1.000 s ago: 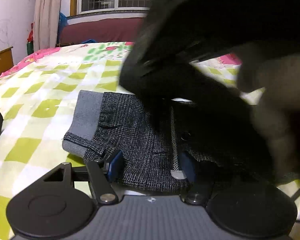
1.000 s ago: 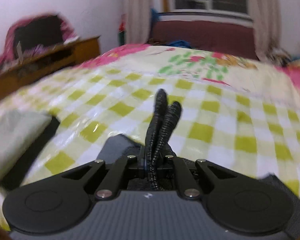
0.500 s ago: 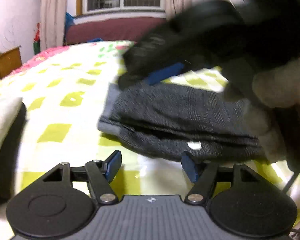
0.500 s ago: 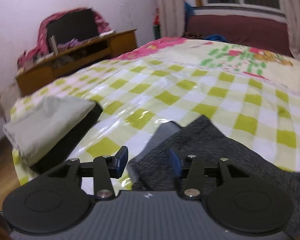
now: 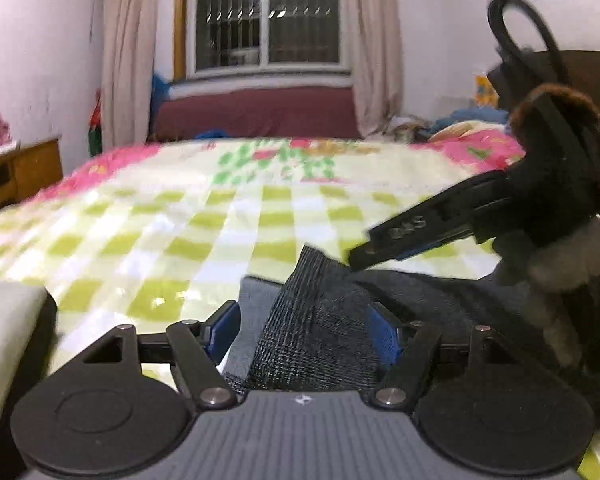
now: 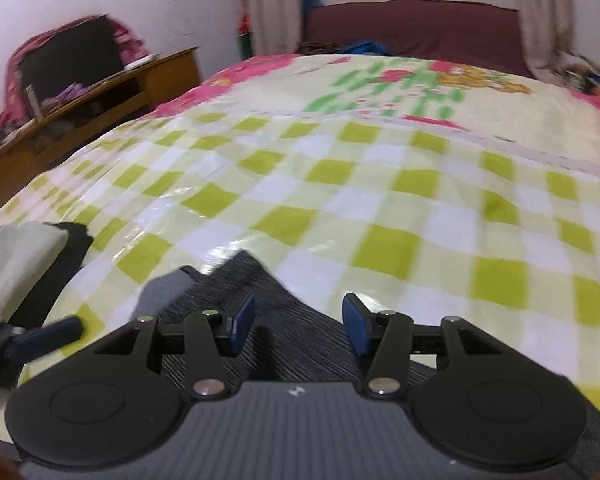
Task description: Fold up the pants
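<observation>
Dark pants (image 5: 316, 332) on checked bed (image 6: 380, 208), near edge cut off, blurred, left tongs (image 5: 306, 334) opening around raised fold, right tongs (image 6: 298, 326) opening, unclamped above fabric.

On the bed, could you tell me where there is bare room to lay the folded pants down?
The checked cover lies bare from the pants to the floral band by the maroon headboard. It is also bare right of the pants. The near-left edge is crowded: a pale cushion on something black, with the left hand-held gripper beside it.
</observation>
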Demonstrator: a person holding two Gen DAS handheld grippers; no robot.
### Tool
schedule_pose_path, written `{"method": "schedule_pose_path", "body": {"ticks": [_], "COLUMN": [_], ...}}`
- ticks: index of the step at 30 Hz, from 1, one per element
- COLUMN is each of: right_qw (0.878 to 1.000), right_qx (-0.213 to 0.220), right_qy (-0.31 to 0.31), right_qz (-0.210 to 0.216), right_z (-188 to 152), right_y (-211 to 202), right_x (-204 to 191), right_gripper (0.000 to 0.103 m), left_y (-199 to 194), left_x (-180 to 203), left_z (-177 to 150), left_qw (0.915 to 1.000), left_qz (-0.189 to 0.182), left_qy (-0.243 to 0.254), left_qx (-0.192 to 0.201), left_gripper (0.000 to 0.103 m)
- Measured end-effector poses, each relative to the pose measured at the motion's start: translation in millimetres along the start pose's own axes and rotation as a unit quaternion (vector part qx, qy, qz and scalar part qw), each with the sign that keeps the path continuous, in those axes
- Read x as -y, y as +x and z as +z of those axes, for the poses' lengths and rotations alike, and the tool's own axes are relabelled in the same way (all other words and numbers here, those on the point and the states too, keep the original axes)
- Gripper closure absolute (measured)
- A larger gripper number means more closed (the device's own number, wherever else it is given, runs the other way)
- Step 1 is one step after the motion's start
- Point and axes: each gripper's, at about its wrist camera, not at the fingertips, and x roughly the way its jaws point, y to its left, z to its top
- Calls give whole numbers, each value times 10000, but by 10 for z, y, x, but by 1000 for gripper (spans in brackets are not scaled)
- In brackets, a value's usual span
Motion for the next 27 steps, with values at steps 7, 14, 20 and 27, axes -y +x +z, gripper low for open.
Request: {"method": "schedule_pose_path", "body": {"ticks": [7, 14, 20, 27], "right_qw": [9989, 9982, 9904, 9446], "right_qx": [-223, 368, 706, 530], "right_qy": [-402, 338, 839, 3023], "right_qz": [8, 344, -839, -1161], "right_z": [-95, -166, -746, -1692], "right_y": [495, -396, -1518, -2151], "right_x": [-304, 26, 817, 1933], "right_gripper": [56, 51, 47, 43], "left_y": [206, 55, 100, 25], "left_x": [112, 73, -27, 112], "left_z": [-253, -209, -249, -235], "left_qw": [9970, 9975, 9953, 9902], "left_qz": [190, 215, 303, 739], "left_qy": [219, 128, 88, 527], "left_qx": [-717, -659, -919, -1062], "left_gripper": [21, 21, 21, 21]}}
